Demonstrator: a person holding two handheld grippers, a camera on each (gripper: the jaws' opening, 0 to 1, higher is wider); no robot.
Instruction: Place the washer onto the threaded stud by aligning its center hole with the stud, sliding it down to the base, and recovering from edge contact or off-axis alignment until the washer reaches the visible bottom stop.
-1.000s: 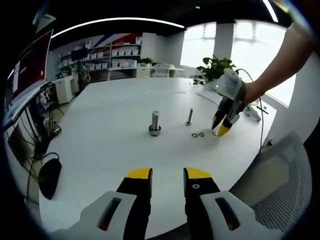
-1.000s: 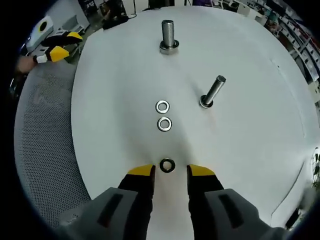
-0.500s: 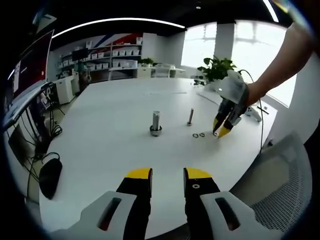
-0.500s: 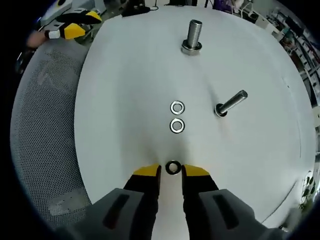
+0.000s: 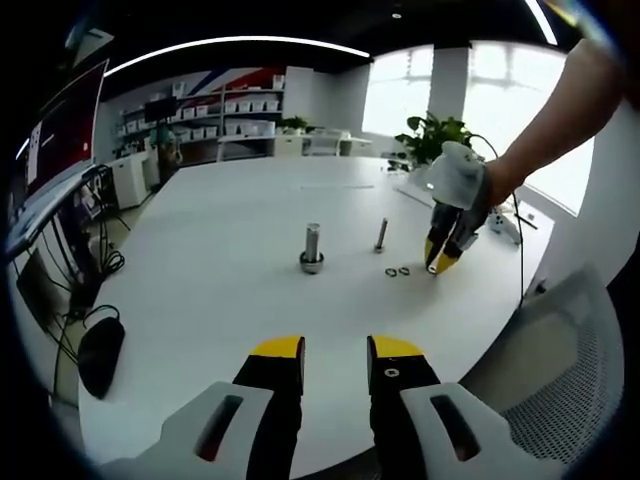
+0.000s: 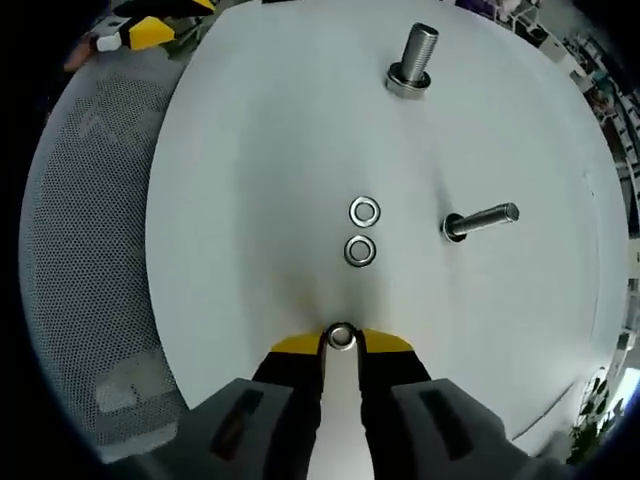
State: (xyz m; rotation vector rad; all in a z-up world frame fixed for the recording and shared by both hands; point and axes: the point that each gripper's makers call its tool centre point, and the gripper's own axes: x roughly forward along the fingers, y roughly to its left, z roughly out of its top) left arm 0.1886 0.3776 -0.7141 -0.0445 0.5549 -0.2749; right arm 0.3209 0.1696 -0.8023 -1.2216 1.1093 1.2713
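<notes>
On the white table [image 6: 250, 150], my right gripper [image 6: 342, 342] is shut on a small steel washer [image 6: 342, 336], its yellow-tipped jaws pressing the rim from both sides at table level. Ahead lie two more washers [image 6: 365, 211] [image 6: 360, 251]. A thick threaded stud [image 6: 418, 58] stands on its base farther off, and a thinner stud [image 6: 482, 220] rises to the right. In the left gripper view, the right gripper [image 5: 438, 264] touches down right of the washers [image 5: 397, 270]; the thick stud [image 5: 312, 245] and thin stud [image 5: 380, 234] stand beyond. My left gripper [image 5: 335, 350] hangs open over the table's near edge.
A grey mesh chair [image 6: 80, 250] sits along the table edge beside the right gripper, also visible as the chair [image 5: 560, 370]. A cable and small items [image 5: 505, 225] lie on the table behind the right hand. A dark object [image 5: 100, 355] rests below the table's left edge.
The right gripper's jaws have closed in from either side of the washer until they meet its rim. The right view has tilted. The left gripper has stayed still and open.
</notes>
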